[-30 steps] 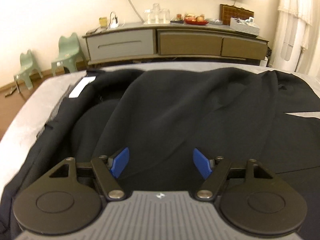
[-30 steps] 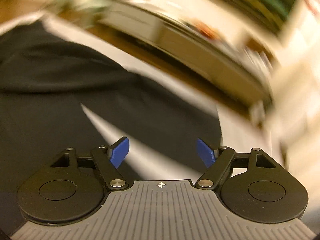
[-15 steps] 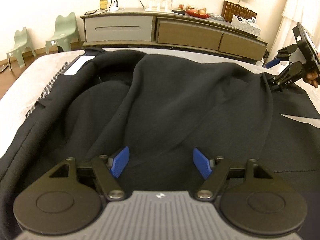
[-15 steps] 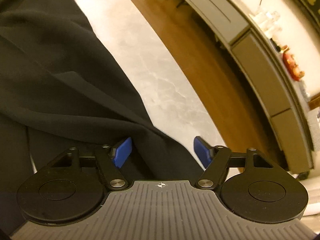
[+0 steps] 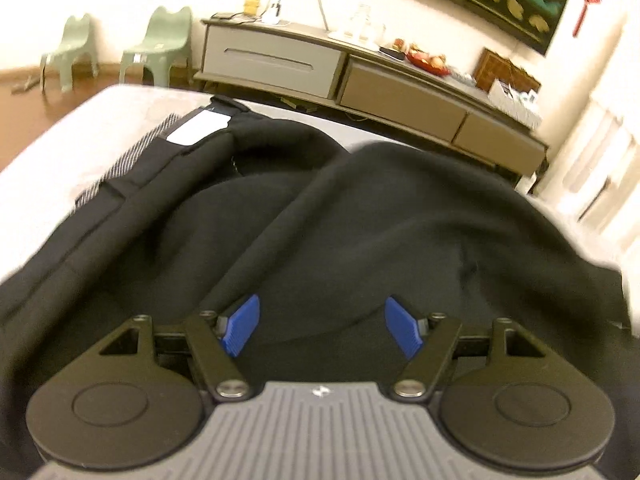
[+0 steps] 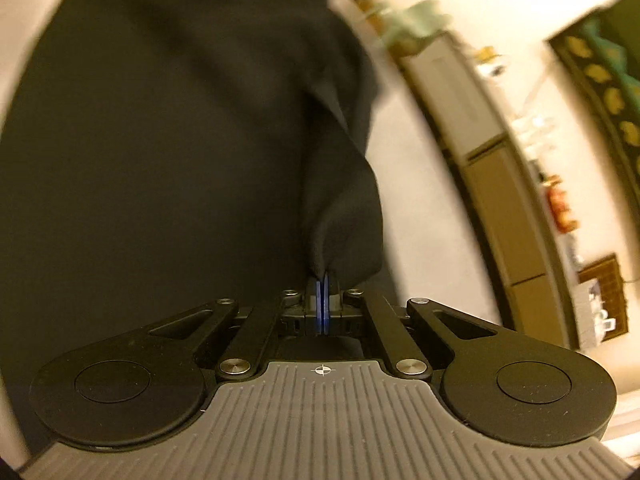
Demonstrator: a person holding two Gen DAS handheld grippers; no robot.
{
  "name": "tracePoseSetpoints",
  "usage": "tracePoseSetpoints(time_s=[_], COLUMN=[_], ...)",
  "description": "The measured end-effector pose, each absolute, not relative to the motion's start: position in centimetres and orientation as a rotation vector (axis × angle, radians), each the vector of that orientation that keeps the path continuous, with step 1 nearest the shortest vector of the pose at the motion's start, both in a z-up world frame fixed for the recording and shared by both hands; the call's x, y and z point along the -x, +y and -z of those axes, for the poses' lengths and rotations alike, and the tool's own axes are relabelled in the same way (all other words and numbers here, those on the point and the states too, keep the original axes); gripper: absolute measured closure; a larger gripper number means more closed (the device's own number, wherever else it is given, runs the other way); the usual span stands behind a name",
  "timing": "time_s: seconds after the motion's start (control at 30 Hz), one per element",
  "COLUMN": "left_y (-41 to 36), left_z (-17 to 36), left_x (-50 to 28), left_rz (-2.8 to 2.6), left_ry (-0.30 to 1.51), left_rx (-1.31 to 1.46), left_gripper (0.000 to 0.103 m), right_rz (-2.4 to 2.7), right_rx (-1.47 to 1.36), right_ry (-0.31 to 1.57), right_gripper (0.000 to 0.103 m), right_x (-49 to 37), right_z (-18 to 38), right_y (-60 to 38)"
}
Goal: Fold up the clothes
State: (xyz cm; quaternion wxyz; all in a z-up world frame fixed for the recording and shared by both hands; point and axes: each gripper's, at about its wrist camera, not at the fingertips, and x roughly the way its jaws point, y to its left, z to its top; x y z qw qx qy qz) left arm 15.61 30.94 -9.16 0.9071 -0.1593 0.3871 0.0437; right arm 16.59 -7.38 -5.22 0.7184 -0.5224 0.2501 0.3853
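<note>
We saw the left tool (image 5: 322, 330) spread wide, low in the frame, its blue pads above the black garment (image 5: 360, 220) and gripping nothing; the garment lay bunched across the pale worktop (image 5: 60, 148), filling the middle of the frame; the right tool (image 6: 322, 300) was pressed together, pinching a fold of that garment (image 6: 160, 140) at lower centre.

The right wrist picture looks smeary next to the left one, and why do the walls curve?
Right wrist view: the cabinet and black garment are streaked by motion blur, while the right hand-held gripper, shut on the cloth, stays sharp. Left wrist view: milder blur, warm yellowish light, open left hand-held gripper. Both views: the fisheye lens bends straight lines.
</note>
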Motion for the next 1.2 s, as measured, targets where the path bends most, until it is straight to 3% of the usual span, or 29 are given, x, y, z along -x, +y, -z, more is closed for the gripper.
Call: tracePoseSetpoints(time_s=[0.03, 0.13, 0.2, 0.3, 0.37, 0.47, 0.5, 0.57, 0.67, 0.73, 0.77, 1.1, 1.13, 1.17, 1.2], left_y=[30.7, 30.2, 30.1, 30.2, 30.3, 30.2, 30.1, 30.1, 30.4, 30.8, 31.1, 31.2, 30.9, 30.5, 30.1], left_z=[9.2, 9.2, 9.0, 8.8, 8.8, 9.3, 9.4, 9.4, 9.4, 9.4, 9.5, 9.2, 9.3, 9.4, 9.5], left_x=[-15.5, -15.2, -15.2, -15.4, -15.7, -16.0, -16.1, -15.9, -15.7, -15.7, -15.8, -15.5, -15.5, -15.5, -15.5], left_rz=[-0.085, -0.079, -0.076, -0.082, -0.082, -0.088, -0.091, -0.094, -0.102, -0.107, -0.112, -0.094, -0.091, -0.086, -0.081], left_ry=[0.803, 0.809, 0.806, 0.797, 0.795, 0.807, 0.811, 0.809, 0.802, 0.798, 0.800, 0.791, 0.796, 0.803, 0.809], left_rx=[0.342, 0.373, 0.394, 0.452, 0.507, 0.588, 0.612, 0.641, 0.662, 0.673, 0.692, 0.745, 0.742, 0.740, 0.739], left_gripper=[0.032, 0.032, 0.032, 0.032, 0.032, 0.032, 0.032, 0.032, 0.031, 0.031, 0.031, 0.031, 0.031, 0.031, 0.031], right_rz=[-0.849, -0.815, -0.798, -0.731, -0.628, -0.484, -0.440, -0.347, -0.222, -0.156, -0.139, 0.035, 0.036, 0.027, 0.017], right_rx=[1.176, 1.127, 1.035, 0.859, 0.639, 0.220, 0.100, -0.120, -0.109, -0.034, 0.004, -0.003, -0.013, -0.033, -0.051], right_ry=[0.567, 0.575, 0.565, 0.606, 0.672, 0.789, 0.866, 1.004, 1.023, 0.981, 0.967, 0.872, 0.878, 0.881, 0.882], right_gripper=[0.101, 0.079, 0.050, 0.037, 0.037, 0.020, 0.019, 0.020, 0.030, 0.067, 0.103, 0.103, 0.100, 0.091, 0.075], right_x=[-15.4, -15.1, -15.9, -17.9, -20.2, -23.6, -24.8, -27.0, -26.2, -24.9, -24.3, -15.3, -14.9, -15.1, -15.5], right_z=[5.9, 4.8, 2.9, 0.6, -0.2, -0.1, 1.1, 3.5, 6.2, 7.2, 7.2, 4.1, 4.0, 4.0, 3.9], right_y=[-8.0, -9.3, -10.0, -11.2, -12.0, -12.5, -12.3, -11.8, -10.3, -9.4, -9.7, -19.5, -19.8, -19.4, -18.9])
